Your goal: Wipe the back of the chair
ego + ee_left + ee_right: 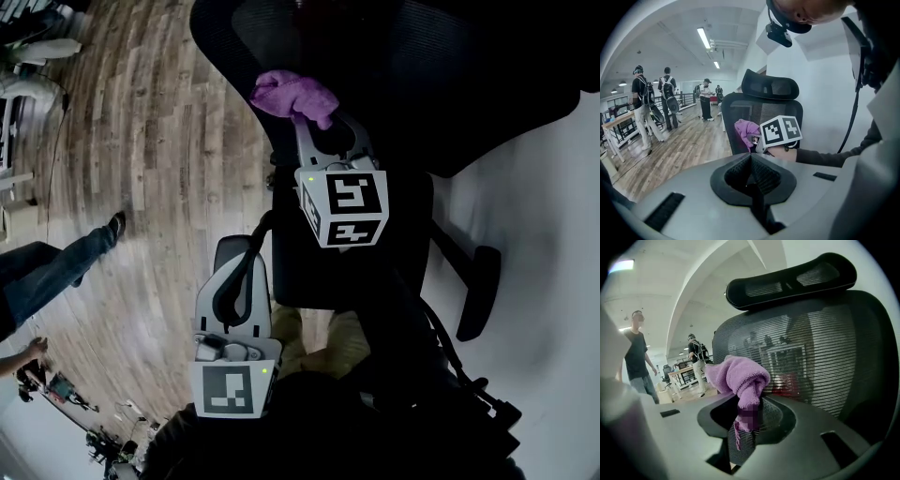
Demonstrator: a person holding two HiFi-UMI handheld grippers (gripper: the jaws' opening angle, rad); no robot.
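Left hand-held gripper (238,251) closed, empty; purple cloth (292,94) pinched by right hand-held gripper (317,120). Cloth may be snagged loose by mesh chair back (825,348).

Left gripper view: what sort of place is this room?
Most likely an open-plan office or workshop hall. It has a black mesh-backed office chair, a pale wood-plank floor running far back, and long ceiling strip lights.

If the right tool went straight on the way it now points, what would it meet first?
Most likely the chair's mesh back, directly ahead. The purple cloth clamped in the right tool sticks out in front, so it would touch first. How much gap remains is unclear.
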